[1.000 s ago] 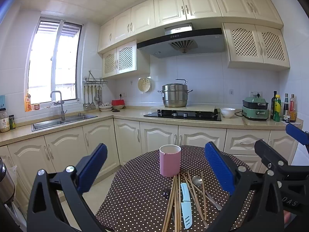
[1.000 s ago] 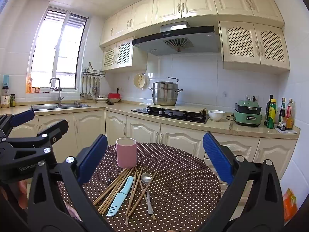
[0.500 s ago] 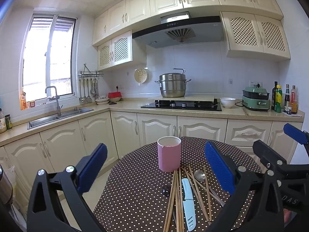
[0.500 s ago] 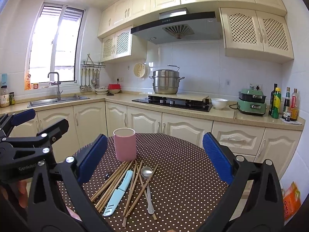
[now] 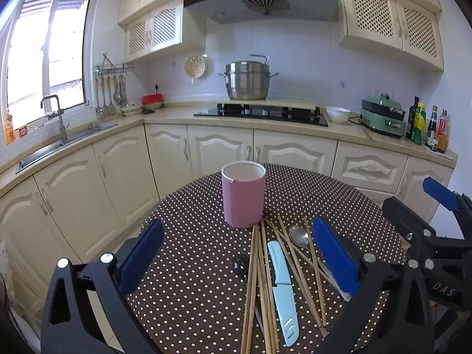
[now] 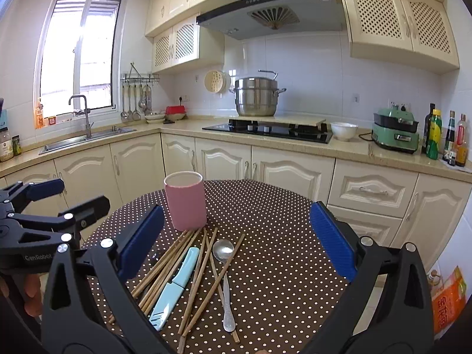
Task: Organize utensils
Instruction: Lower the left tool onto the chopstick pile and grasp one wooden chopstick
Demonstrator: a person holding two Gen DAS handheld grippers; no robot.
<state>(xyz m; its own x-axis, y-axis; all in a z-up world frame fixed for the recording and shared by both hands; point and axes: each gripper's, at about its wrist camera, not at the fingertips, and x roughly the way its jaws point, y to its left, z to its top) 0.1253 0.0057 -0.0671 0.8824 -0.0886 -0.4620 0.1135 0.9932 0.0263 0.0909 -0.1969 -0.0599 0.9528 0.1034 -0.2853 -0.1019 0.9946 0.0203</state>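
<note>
A pink cup [image 5: 243, 194] stands upright on a round polka-dot table [image 5: 191, 236]; it also shows in the right wrist view [image 6: 185, 200]. In front of it lie several wooden chopsticks [image 5: 256, 280] [image 6: 177, 265], a light blue knife [image 5: 282, 286] [image 6: 174, 286] and a metal spoon [image 5: 299, 237] [image 6: 224, 268]. My left gripper [image 5: 237, 253] is open and empty above the utensils. My right gripper [image 6: 236, 242] is open and empty, above the same pile. Each gripper shows in the other's view, the right one [image 5: 436, 224] and the left one [image 6: 44, 206].
Cream kitchen cabinets [image 5: 221, 150] run behind the table. The counter holds a sink [image 5: 59, 144], a hob with a steel pot [image 5: 247, 81], a white bowl [image 5: 337, 114], a green appliance [image 5: 383, 115] and bottles [image 5: 424, 124]. An orange packet [image 6: 448, 298] lies at the right.
Both grippers have tilted down and come closer to the table, so the cup and utensils look larger and nearer. Both stay open and empty.
</note>
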